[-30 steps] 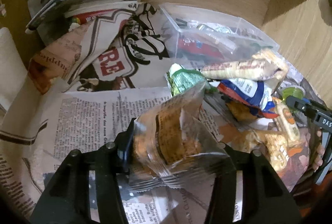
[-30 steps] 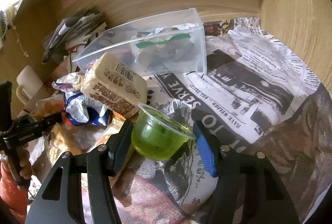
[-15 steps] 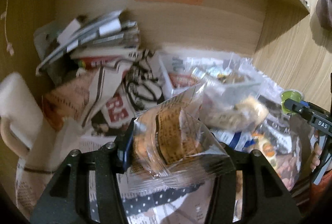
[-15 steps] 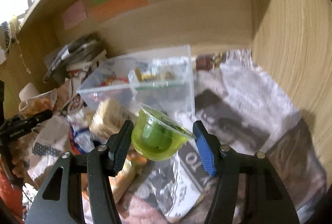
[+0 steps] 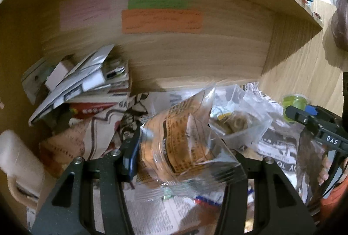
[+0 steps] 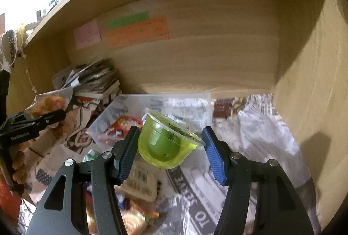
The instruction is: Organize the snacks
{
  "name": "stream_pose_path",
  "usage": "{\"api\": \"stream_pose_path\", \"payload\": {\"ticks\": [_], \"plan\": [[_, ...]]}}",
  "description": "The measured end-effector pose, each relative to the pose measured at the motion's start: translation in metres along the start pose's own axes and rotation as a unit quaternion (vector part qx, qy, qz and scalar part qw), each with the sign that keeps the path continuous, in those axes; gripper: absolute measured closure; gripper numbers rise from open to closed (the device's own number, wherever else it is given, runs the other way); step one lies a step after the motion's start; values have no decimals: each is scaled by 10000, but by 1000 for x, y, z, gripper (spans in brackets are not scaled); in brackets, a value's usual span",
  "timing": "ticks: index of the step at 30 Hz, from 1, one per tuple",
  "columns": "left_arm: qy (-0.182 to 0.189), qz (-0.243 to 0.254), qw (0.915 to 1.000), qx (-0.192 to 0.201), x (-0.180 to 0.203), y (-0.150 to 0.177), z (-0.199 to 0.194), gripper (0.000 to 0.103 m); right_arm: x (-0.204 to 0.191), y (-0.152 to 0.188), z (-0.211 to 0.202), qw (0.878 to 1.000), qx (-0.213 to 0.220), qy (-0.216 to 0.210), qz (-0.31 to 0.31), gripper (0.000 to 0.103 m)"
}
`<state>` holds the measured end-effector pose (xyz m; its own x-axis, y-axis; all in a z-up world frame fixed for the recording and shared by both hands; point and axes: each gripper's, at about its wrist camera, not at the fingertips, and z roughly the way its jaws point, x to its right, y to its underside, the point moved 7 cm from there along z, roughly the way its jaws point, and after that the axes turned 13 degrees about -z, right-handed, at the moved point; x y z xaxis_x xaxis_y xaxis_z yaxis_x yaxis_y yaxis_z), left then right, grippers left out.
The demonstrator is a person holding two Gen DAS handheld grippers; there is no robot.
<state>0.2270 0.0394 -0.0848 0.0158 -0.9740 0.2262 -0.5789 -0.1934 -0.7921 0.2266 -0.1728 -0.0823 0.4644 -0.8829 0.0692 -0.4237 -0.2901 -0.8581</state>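
Both grippers raised w/ a snack each, in front of the clear bin.

Left gripper (image 5: 184,156) is held up, tilted slightly upward, left of the clear plastic bin (image 6: 121,113); its jaws are clamped on a clear snack bag (image 5: 187,143) w/ orange contents, bag standing between the fingers above the newspaper (image 5: 165,217). Paper stack (image 5: 87,85) sits further left of the bin, vs the wooden back wall (image 6: 206,56). Right gripper (image 6: 170,148) hangs in front of the bin, fingers pointing at it, jaws narrow and pinching a green jelly cup (image 6: 165,143), cup tilted, lid facing up-right, off the newspaper.
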Motion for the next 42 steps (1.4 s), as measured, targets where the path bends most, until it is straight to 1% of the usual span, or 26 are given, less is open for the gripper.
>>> {"api": "stream_pose_path", "payload": {"ticks": [7, 11, 17, 24, 28, 32, 34, 36, 37, 42], "plan": [[115, -2, 9997, -198, 10, -13, 33, 52, 2, -13, 30, 9999, -118, -80, -97, 47], [150, -24, 9991, -401, 14, -17, 57, 52, 3, -15, 47, 9995, -239, -140, -145, 47], [133, 40, 9970, -762, 17, -10, 95, 52, 2, -10, 77, 9977, -568, -238, -272, 47], [110, 87, 9943, -1057, 18, 1, 120, 52, 1, 1, 104, 9955, -845, -261, -329, 47], [84, 146, 9934, -1137, 18, 6, 126, 52, -3, 4, 111, 9946, -914, -274, -401, 47], [36, 140, 9926, -1206, 18, 9, 131, 45, -6, 0, 110, 9950, -864, -220, -459, 46], [50, 130, 9933, -1151, 19, 7, 128, 38, -8, -4, 106, 9952, -811, -208, -503, 43], [40, 144, 9945, -1034, 19, 4, 121, 37, -9, -7, 101, 9956, -755, -170, -520, 36], [42, 151, 9949, -1001, 19, 3, 118, 37, -9, -8, 98, 9959, -720, -150, -531, 35], [102, 64, 9967, -809, 16, -1, 93, 37, -10, -12, 83, 9969, -591, -182, -478, 34]]}}
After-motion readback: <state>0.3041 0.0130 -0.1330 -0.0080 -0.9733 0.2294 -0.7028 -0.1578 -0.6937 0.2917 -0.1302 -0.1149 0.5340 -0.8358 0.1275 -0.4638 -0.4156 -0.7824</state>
